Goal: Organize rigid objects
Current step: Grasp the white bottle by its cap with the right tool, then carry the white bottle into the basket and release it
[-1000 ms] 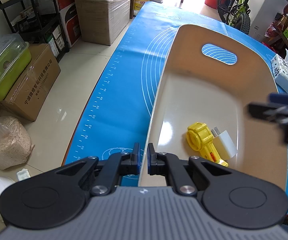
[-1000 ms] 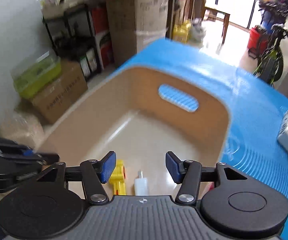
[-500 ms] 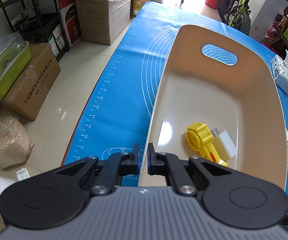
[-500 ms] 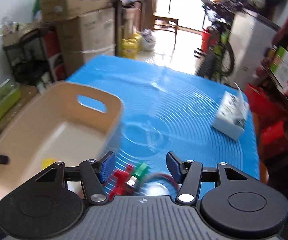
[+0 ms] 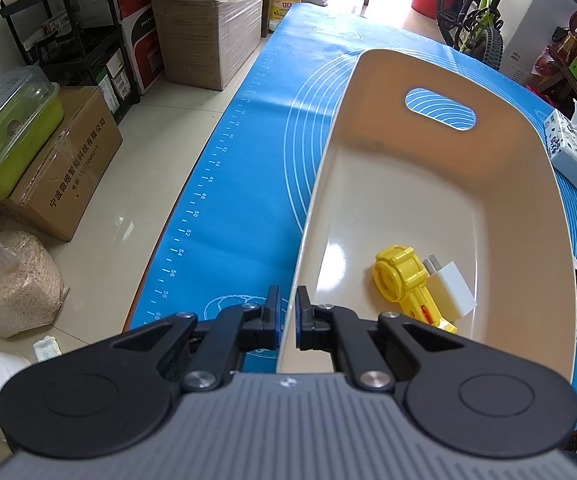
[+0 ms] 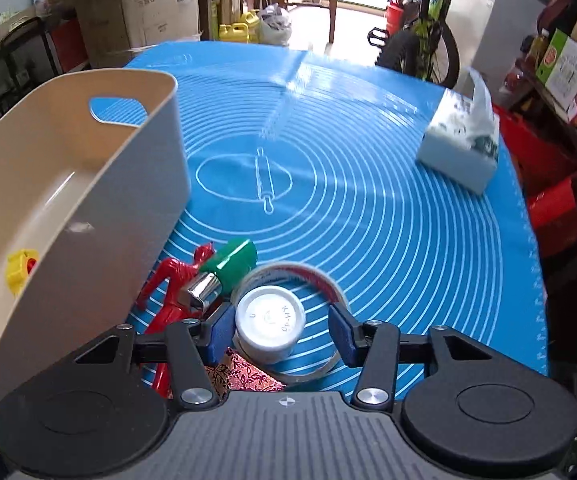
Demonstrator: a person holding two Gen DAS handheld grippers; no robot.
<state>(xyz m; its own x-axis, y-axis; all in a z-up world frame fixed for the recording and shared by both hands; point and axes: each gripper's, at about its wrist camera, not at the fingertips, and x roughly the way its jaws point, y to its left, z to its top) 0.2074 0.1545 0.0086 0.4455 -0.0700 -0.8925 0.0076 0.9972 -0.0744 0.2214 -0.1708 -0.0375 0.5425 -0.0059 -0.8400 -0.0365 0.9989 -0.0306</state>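
Left claw (image 5: 286, 316) pinching bin (image 5: 428, 184) rim, right claw (image 6: 280, 332) closing around white bottle (image 6: 269, 326).

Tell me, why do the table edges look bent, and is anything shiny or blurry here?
Left wrist view: the fisheye lens bows the blue mat; sharp picture, with window glare on the bin floor. Right wrist view: same bowing, a bright sheen streak across the mat, and the tissue pack looks slightly smeared.
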